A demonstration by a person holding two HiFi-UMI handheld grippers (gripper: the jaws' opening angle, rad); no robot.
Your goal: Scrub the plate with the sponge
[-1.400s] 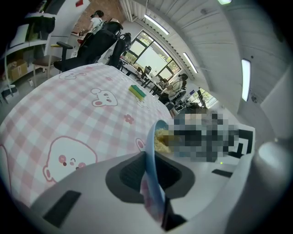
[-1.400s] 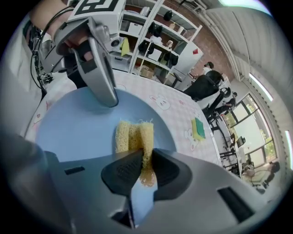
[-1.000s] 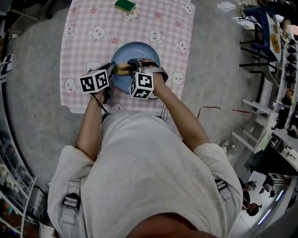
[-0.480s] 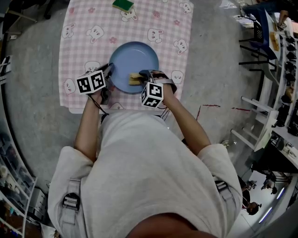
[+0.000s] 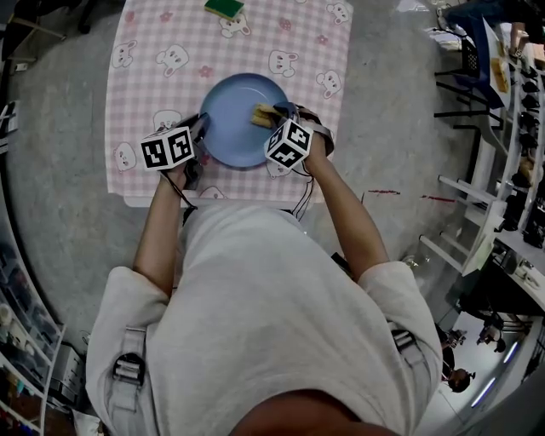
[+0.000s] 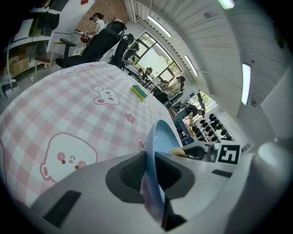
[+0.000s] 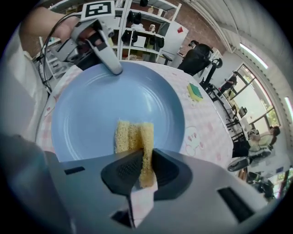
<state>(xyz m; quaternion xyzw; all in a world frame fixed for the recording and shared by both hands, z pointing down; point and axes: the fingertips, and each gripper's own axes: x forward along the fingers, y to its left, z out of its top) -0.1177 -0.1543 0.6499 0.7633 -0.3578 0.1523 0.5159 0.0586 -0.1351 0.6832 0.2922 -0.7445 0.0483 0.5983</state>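
Note:
A pale blue plate (image 5: 234,115) lies on the pink checked tablecloth (image 5: 162,34). My left gripper (image 5: 201,129) is shut on the plate's left rim; in the left gripper view the plate (image 6: 161,137) stands edge-on between the jaws of the left gripper (image 6: 150,161). My right gripper (image 5: 277,116) is shut on a yellow sponge (image 5: 262,115), which it holds over the plate's right side. In the right gripper view the sponge (image 7: 132,139) is squeezed between the jaws of the right gripper (image 7: 145,161) and presses on the plate (image 7: 105,100). The left gripper (image 7: 109,59) shows at the far rim.
A second sponge, green on yellow (image 5: 225,8), lies at the table's far edge, also seen as a green sponge (image 7: 195,92) beyond the plate. The table's near edge (image 5: 170,201) is close to the person's body. Shelves and chairs stand around the room.
My right gripper carried the yellow sponge across the plate, from its left-centre to its near edge and then up to its right side. The left gripper kept its hold on the rim.

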